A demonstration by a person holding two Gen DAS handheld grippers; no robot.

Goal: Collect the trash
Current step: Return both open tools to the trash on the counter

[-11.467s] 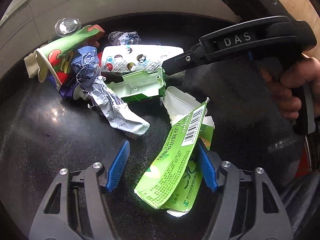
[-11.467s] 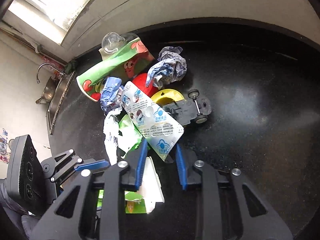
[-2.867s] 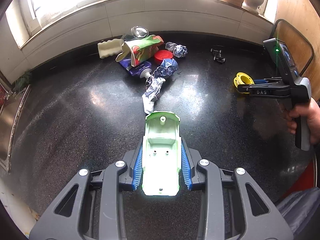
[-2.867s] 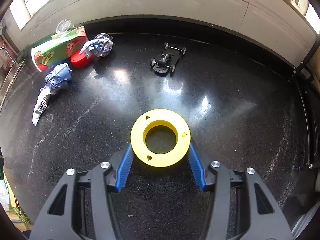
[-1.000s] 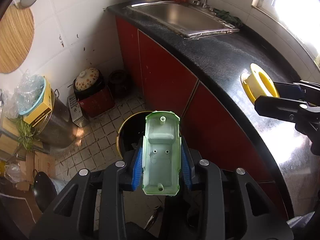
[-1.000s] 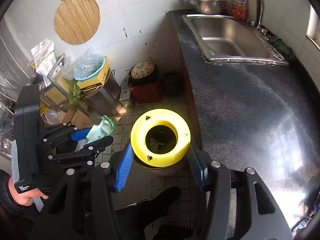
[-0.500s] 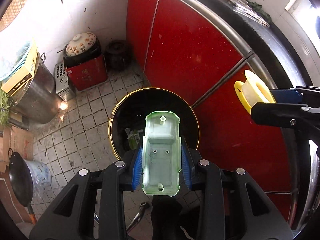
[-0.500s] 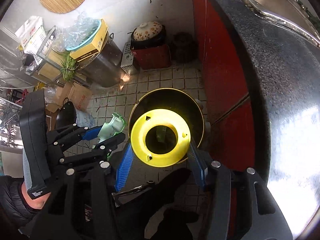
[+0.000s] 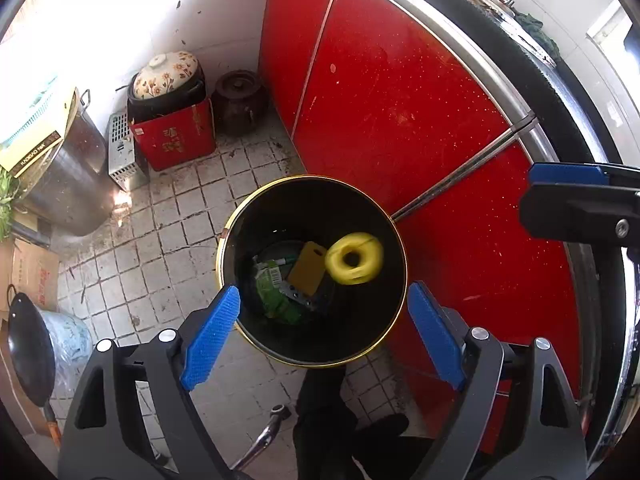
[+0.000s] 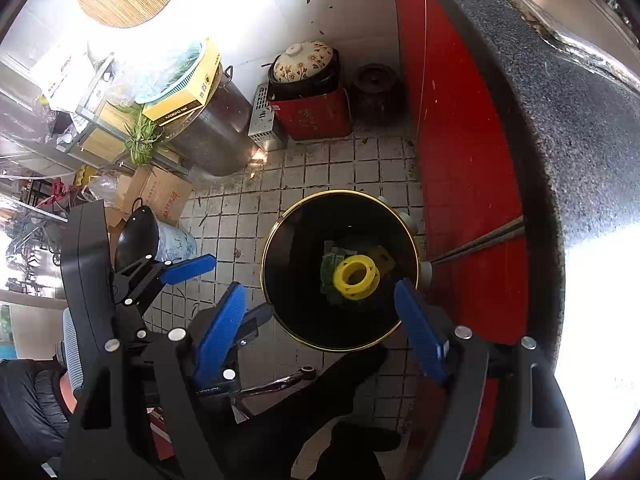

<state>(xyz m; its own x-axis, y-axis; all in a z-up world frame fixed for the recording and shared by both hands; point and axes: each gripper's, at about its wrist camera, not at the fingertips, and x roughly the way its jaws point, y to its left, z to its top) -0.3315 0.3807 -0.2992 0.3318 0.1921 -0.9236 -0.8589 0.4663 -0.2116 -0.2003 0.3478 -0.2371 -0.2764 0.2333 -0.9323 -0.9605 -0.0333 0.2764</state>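
Observation:
A black bin with a gold rim [image 9: 225,236] [image 10: 276,240] stands on the tiled floor below both grippers. A yellow spool [image 9: 354,258] [image 10: 356,274] is blurred inside the bin's mouth, loose from any finger. Under it lie a green carton [image 9: 276,292] and a flat yellow piece [image 9: 306,268]. My left gripper [image 9: 323,338] [image 10: 242,284] hangs over the bin's near rim, its jaws opening with nothing between them. My right gripper [image 10: 320,332] is likewise opening and empty; one of its fingers [image 9: 568,174] shows at the right of the left wrist view. I cannot pick out the pale green shell.
Red cabinet doors [image 9: 400,92] and the black counter edge [image 10: 560,140] rise right beside the bin. On the floor behind stand a red box with a flowered pot [image 9: 170,120], a dark jar [image 9: 240,100], a steel pot [image 10: 216,136] and a wok [image 9: 28,352]. A person's dark shoe [image 9: 320,408] is below.
Both grippers have opened wide over the bin. The pale green shell has left my left jaws, and the yellow spool has left my right jaws and dropped into the bin.

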